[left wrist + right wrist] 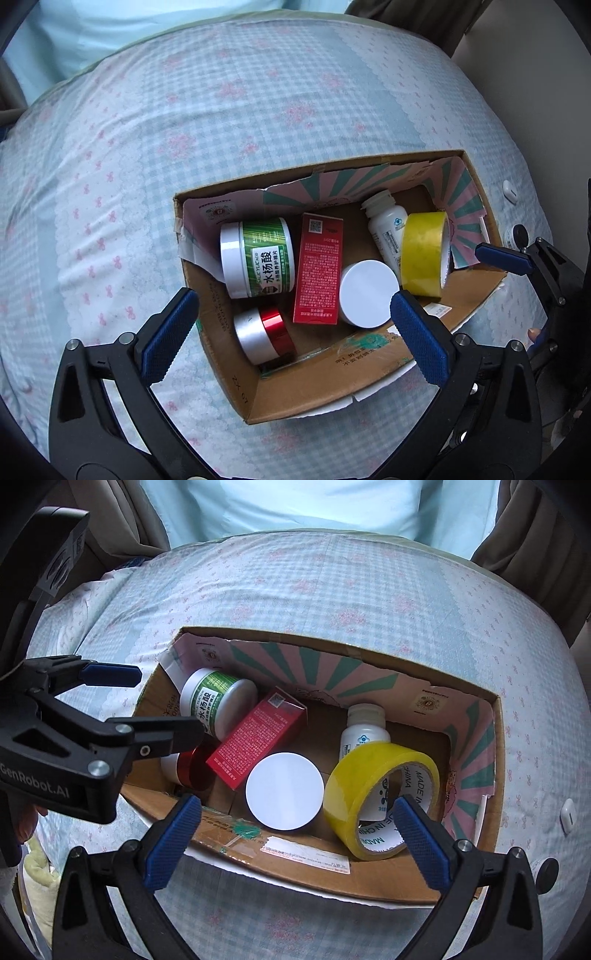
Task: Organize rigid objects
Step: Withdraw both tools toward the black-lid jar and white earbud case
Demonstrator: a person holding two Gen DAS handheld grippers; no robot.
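Note:
An open cardboard box point(369, 373) point(317, 877) lies on a bed. In it are a green-labelled jar point(258, 256) point(216, 699), a red carton point(319, 271) point(258, 738), a white-lidded jar point(369, 293) point(285, 791), a silver and red jar point(264, 334) point(190, 766), a white bottle point(386, 229) point(364, 725) and a yellow tape roll point(424, 253) point(380, 801). My left gripper point(295, 332) point(162, 705) is open and empty above the box's near side. My right gripper point(297, 830) is open and empty over the box's front wall.
The bed has a pale blue checked cover with pink flowers point(184, 129) point(332, 576). A small white object point(510, 190) point(567, 814) lies on the cover to the right of the box. A pale yellow cloth point(35, 878) shows at lower left.

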